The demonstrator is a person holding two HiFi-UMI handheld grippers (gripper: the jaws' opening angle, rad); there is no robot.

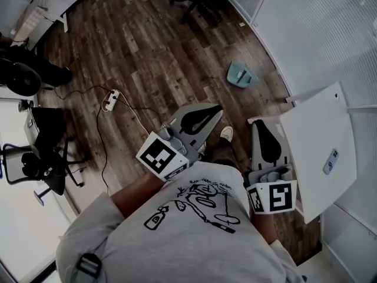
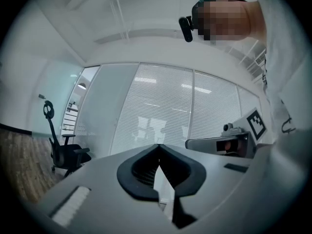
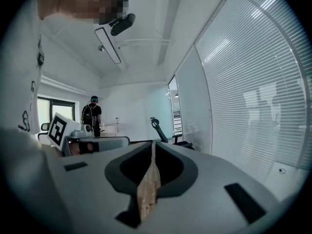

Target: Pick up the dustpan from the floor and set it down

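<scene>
On floor point(image 1: 147, 52), 1 teal dustpan point(image 1: 241, 75), detail indistinct, is seen well beyond left gripper point(image 1: 217, 108) and right gripper point(image 1: 258, 123); both jaws clenched, empty.

— What do we see underfoot?
— Dark wood-plank floor point(image 1: 147, 52), a power strip point(image 1: 111, 99) lying on it, a black office chair point(image 1: 44, 164) at our left.
— And around us?
— White slatted blinds point(image 2: 165, 106) along the wall, a white desk point(image 1: 318, 128) at our right.
</scene>
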